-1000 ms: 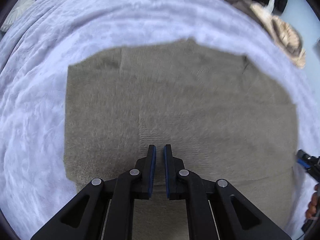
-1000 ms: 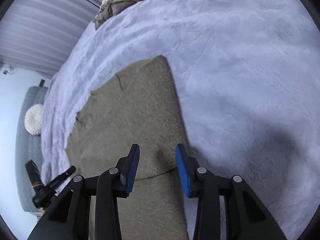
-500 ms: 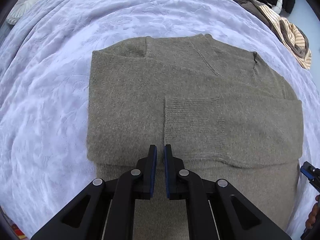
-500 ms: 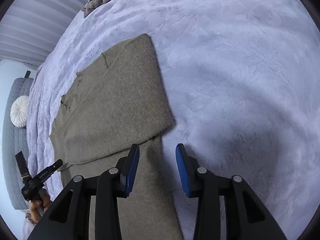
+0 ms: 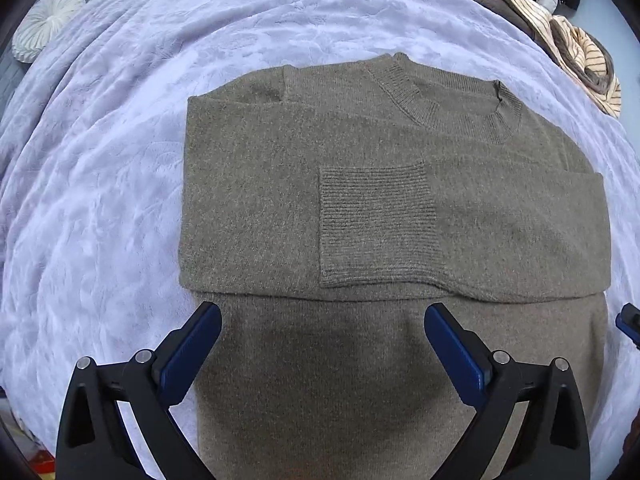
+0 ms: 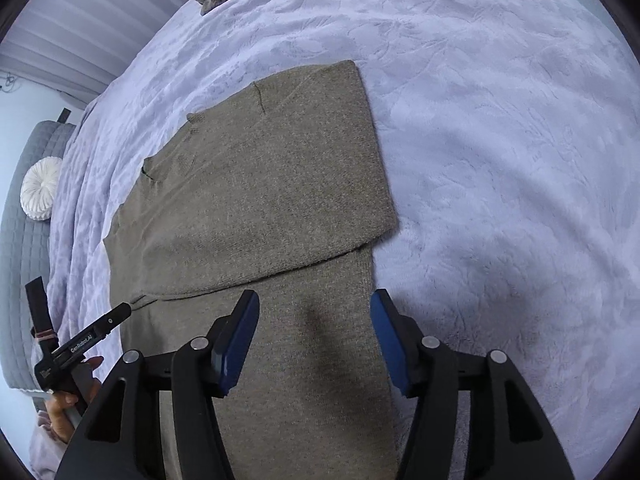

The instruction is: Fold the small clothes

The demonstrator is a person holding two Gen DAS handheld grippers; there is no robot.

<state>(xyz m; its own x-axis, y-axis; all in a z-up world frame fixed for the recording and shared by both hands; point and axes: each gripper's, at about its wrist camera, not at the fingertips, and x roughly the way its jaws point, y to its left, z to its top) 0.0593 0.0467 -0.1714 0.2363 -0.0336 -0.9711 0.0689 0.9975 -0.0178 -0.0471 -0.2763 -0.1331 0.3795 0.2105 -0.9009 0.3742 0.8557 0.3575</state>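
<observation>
An olive-brown knit sweater (image 5: 280,200) lies flat on the lavender blanket (image 5: 100,160), collar away from me, both sleeves folded across the chest with a ribbed cuff (image 5: 376,224) on top. My left gripper (image 5: 322,320) hovers above the lower body of the sweater, its jaws opening wide with nothing between them. In the right wrist view the same sweater (image 6: 260,200) runs up the left half. My right gripper (image 6: 314,312) hangs over its right edge, jaws opening and not pressing on the fabric. The left gripper's handle (image 6: 80,344) and a hand show at the lower left.
A heap of striped and brown clothes (image 5: 560,32) sits at the far right corner of the bed. A round white cushion (image 5: 44,28) rests on a grey quilted piece at the far left. Bare blanket (image 6: 500,160) spreads to the right of the sweater.
Both grippers have pulled back and up from the sweater, so more of it shows. The left jaws went from shut to wide open; the right jaws have widened.
</observation>
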